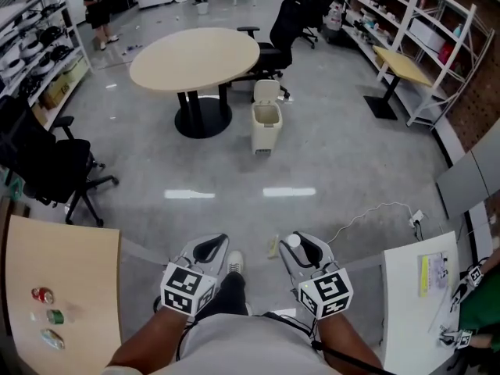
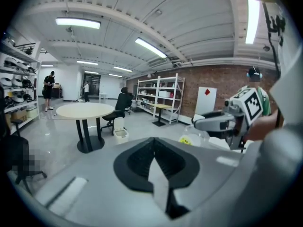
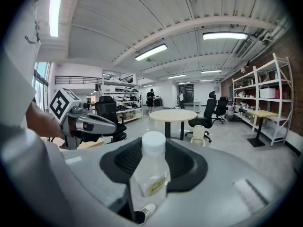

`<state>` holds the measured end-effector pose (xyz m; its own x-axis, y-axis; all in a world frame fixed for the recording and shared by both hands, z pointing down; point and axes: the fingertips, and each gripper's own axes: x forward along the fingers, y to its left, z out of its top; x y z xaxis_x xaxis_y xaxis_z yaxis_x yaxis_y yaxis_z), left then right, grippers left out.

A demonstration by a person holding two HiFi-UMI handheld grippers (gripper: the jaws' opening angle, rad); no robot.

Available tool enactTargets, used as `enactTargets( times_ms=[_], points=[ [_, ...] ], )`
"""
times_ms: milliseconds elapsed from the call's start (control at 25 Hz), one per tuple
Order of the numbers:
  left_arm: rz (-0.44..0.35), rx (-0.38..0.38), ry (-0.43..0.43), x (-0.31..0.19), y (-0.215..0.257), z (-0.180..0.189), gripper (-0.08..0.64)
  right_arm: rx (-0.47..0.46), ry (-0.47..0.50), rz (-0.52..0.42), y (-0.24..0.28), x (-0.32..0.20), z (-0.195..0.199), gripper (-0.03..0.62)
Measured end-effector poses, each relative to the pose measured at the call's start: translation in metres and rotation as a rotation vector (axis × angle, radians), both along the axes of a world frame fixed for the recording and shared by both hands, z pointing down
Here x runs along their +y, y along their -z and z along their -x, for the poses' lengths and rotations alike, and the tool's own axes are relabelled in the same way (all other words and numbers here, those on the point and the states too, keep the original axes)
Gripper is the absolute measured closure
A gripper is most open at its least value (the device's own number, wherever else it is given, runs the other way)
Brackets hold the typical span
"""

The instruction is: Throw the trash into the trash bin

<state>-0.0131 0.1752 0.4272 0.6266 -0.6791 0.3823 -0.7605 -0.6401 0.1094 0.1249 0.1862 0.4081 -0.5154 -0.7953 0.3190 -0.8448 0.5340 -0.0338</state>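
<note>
Across the grey floor point(image 1: 336, 155) ahead of us stands the trash bin point(image 1: 266, 125), lid up, well apart from us. Our left forearm point(image 1: 152, 341) and right forearm point(image 1: 349, 342) reach forward side by side, tipped slightly down. On the left gripper point(image 1: 211, 245) the fingers are clenched together. On the right gripper point(image 1: 301, 247) the fingers are grasping an upright clear bottle point(image 3: 150, 174), its white cap on top.
</note>
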Motion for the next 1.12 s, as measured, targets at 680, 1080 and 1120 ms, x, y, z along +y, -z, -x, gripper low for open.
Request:
enactTargets(
  times_ms=[680,1080,1120],
  points=[
    [0.035,0.028,-0.092,-0.118,0.009,-0.022,0.551,0.038,-0.049,0.037,0.01,-0.116,-0.007,0.44],
    [0.007,0.037,-0.131,-0.213,0.012,-0.019,0.552,0.061,-0.078,0.038,0.009,-0.201,-0.002,0.44],
    [0.003,0.036,-0.134,-0.22,0.012,-0.019,0.551,0.064,-0.08,0.035,0.009,-0.209,-0.001,0.44]
  ],
)
